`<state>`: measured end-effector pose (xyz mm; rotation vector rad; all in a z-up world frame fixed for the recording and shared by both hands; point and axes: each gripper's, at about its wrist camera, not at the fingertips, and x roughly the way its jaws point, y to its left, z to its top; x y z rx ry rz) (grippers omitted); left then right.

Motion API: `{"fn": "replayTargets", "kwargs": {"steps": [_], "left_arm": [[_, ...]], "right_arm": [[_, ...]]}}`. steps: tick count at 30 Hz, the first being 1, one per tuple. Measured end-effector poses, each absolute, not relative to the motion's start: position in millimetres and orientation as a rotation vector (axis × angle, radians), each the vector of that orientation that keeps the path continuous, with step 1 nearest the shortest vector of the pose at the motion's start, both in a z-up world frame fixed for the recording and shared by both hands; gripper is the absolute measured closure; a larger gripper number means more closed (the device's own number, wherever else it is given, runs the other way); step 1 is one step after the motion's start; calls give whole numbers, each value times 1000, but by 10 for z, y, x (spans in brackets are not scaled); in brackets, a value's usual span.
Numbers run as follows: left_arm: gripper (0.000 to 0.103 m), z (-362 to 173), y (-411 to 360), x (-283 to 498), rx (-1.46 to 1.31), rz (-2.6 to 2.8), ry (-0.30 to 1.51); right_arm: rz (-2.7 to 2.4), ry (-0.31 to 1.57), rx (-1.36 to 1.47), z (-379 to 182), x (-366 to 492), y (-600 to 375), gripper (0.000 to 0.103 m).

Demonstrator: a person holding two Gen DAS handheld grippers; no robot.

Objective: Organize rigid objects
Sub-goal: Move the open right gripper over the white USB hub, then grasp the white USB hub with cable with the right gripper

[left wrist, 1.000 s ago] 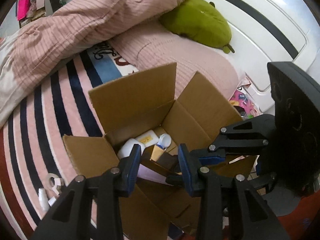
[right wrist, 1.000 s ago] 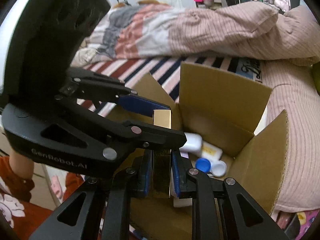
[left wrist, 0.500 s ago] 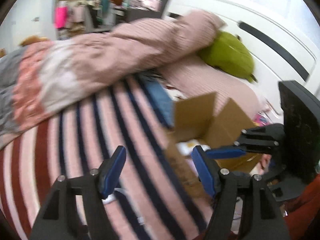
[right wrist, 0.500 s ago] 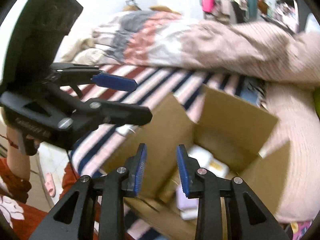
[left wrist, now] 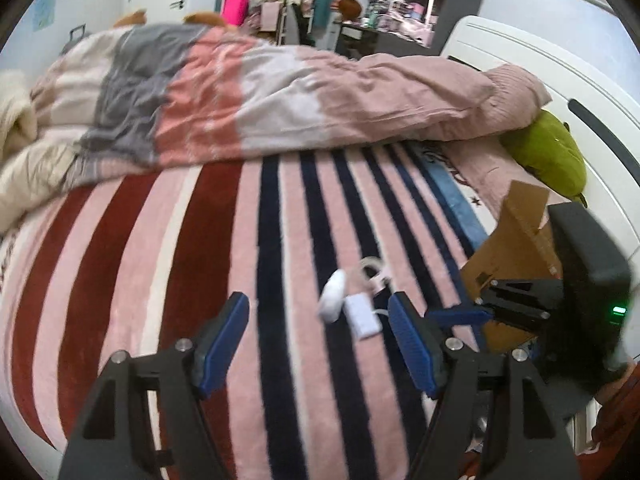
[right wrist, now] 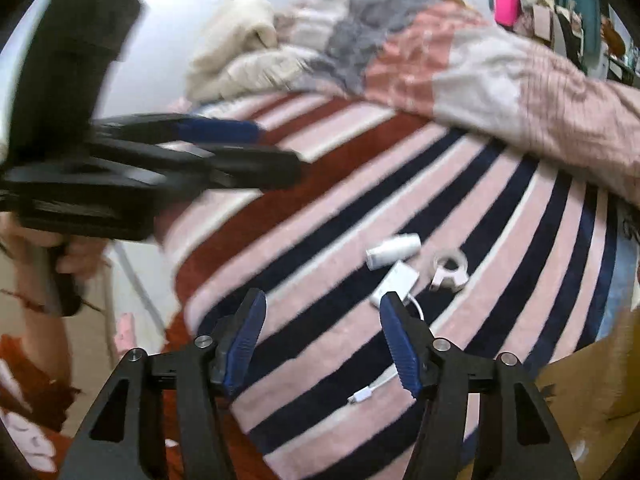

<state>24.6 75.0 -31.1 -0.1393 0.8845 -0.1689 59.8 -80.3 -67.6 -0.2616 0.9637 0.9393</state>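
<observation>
On the striped bedspread [left wrist: 200,264] lie a small white bottle [left wrist: 333,295] [right wrist: 393,250], a white adapter with a cable [left wrist: 363,316] [right wrist: 394,283] and a clear tape roll [left wrist: 375,271] [right wrist: 450,268]. My left gripper [left wrist: 318,338] is open and empty, just short of these items. My right gripper [right wrist: 322,340] is open and empty, near the adapter. The cardboard box [left wrist: 516,256] [right wrist: 592,372] stands at the right. Each gripper shows in the other's view: the right gripper [left wrist: 520,304], the left gripper [right wrist: 240,148].
A rumpled pink, grey and white duvet [left wrist: 260,92] lies across the back of the bed. A green plush [left wrist: 556,160] rests by the white headboard [left wrist: 560,76]. Cream bedding [right wrist: 240,52] is piled at the far end. Shelves stand behind the bed.
The right gripper let go of the gold box it held over the carton. Both grippers opened wide and swung left from the box to the items on the bedspread.
</observation>
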Motion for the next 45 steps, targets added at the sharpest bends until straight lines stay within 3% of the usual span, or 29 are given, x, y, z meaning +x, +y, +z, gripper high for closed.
{"fn": "replayTargets", "kwargs": {"steps": [9,15,16,17,18,27,34,36,40,45], "left_arm": [[34,-767,1044,236,-214,-143,940],[34,-883,1089,274,-229,-135,969],[34,-888,1081,278,-229,-138,971],[34,-885,1067,277,-229,-140,973],[34,-883,1048,279,-227,-145,974],[34,-699,743,348,-233,-270,966],[35,-225,372,392,-270,-447,894],[40,-74,242,421,-278,-504,874],[63,171,-51,513,-247,-564,848],[73,362,-534,695,-200,-646,838]], "right_arm": [[717,1001,-337,-1466,1050,-653,42],[714,992,-283,-1591,1112,-640,42],[713,980,-291,-1587,1101,-624,46],[708,966,-303,-1582,1086,-613,56],[704,960,-312,-1580,1080,-596,57],[801,885,-352,-1227,876,-615,62],[900,723,-325,-511,621,-811,62],[907,671,-321,-312,567,-910,62],[889,598,-294,-23,508,-1150,62],[811,531,-261,184,527,-1561,62]]}}
